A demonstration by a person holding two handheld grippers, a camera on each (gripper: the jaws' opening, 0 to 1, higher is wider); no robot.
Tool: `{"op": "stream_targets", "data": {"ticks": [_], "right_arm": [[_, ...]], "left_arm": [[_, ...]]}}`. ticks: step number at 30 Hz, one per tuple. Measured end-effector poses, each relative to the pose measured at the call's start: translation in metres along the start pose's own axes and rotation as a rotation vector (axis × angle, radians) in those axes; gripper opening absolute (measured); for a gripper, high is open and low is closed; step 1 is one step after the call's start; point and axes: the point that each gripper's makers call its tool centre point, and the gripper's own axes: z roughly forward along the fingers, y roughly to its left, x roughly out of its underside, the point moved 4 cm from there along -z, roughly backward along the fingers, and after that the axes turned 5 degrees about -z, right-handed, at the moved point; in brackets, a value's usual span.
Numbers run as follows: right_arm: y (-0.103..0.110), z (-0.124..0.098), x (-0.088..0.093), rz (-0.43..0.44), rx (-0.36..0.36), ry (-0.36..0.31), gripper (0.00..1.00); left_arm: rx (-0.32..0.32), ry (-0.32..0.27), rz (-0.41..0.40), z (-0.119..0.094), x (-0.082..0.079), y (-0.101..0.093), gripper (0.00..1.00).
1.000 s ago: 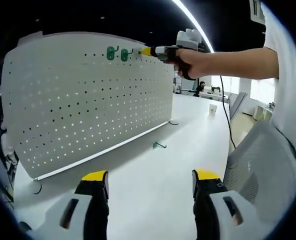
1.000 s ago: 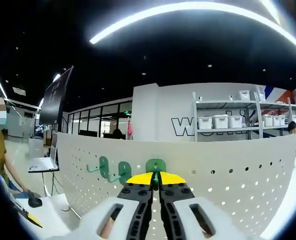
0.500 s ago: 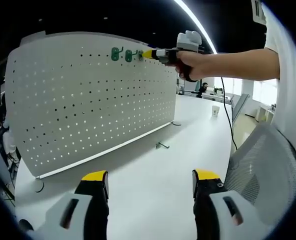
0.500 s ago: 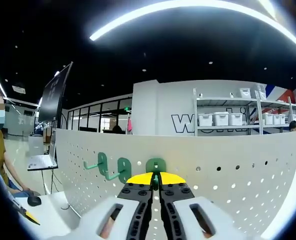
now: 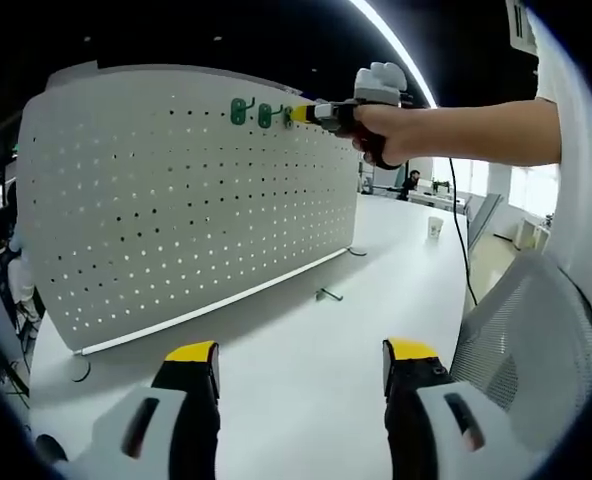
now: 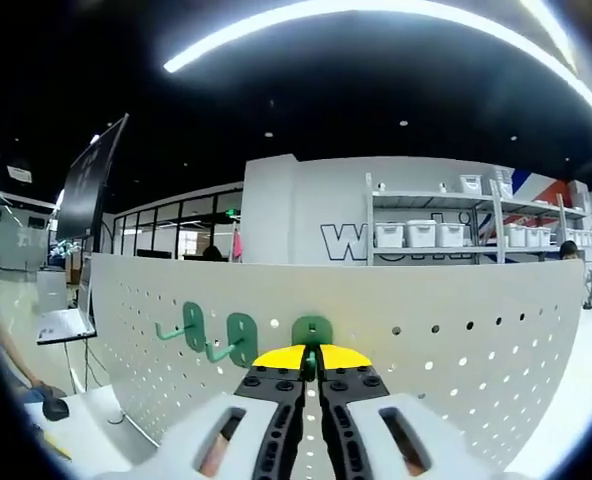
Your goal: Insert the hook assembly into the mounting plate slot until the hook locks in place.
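A white pegboard [image 5: 186,190] stands upright on the white table [image 5: 306,370]. Near its top edge sit two mounted green hooks [image 5: 239,110] [image 5: 264,115]. In the right gripper view they show as green hooks [image 6: 192,326] [image 6: 240,335] left of a third green hook [image 6: 312,330]. My right gripper [image 6: 311,356] is shut on that third hook, whose plate lies against the pegboard [image 6: 456,340]. In the left gripper view the right gripper [image 5: 298,114] reaches in from the right, held by a hand [image 5: 386,130]. My left gripper [image 5: 301,352] hangs open above the table with nothing in it.
A small green hook [image 5: 327,294] lies on the table near the board's foot. A grey mesh chair [image 5: 531,350] stands at the right. A paper cup [image 5: 435,227] sits far back. Shelves with white bins [image 6: 446,235] rise behind the pegboard.
Both views have shifted slightly as the hands moved. The right gripper stays shut on the third hook at the pegboard's top row; the left stays open.
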Motion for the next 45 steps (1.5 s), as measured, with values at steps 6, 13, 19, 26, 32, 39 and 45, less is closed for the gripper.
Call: {"op": "stream_targets", "data": {"ticks": [6,13,19,26,32,39,45], "right_arm": [[0.0018,0.0012,-0.0006,0.000,0.052,0.020,0.02],[0.0049,0.0036,0.0022,0.060,0.091,0.051,0.04],[0.0026,0.0033,0.0020,0.088,0.112,0.052,0.03],[0.0030,0.0011,0.0013,0.084,0.102,0.052,0.04],[0.0019,-0.0007,0.0020,0.097,0.073,0.039,0.05],[0.0019,-0.0016,0.0026,0.092,-0.026,0.023,0.09],[0.0015,-0.0049,0.0007,0.050,-0.082,0.004,0.16]], "left_arm": [[0.000,-0.007,-0.004,-0.0006,-0.0012,0.0012,0.66],[0.005,-0.005,0.005,-0.0009,-0.0019,0.0006,0.65],[0.004,-0.013,0.013,-0.0035,-0.0046,0.0020,0.65],[0.004,-0.009,0.005,-0.0040,-0.0017,0.0013,0.65],[0.004,-0.015,0.009,-0.0044,-0.0036,0.0013,0.65],[0.006,-0.009,0.012,-0.0023,-0.0049,0.0011,0.65],[0.010,-0.012,0.018,-0.0003,-0.0085,0.0000,0.66]]}}
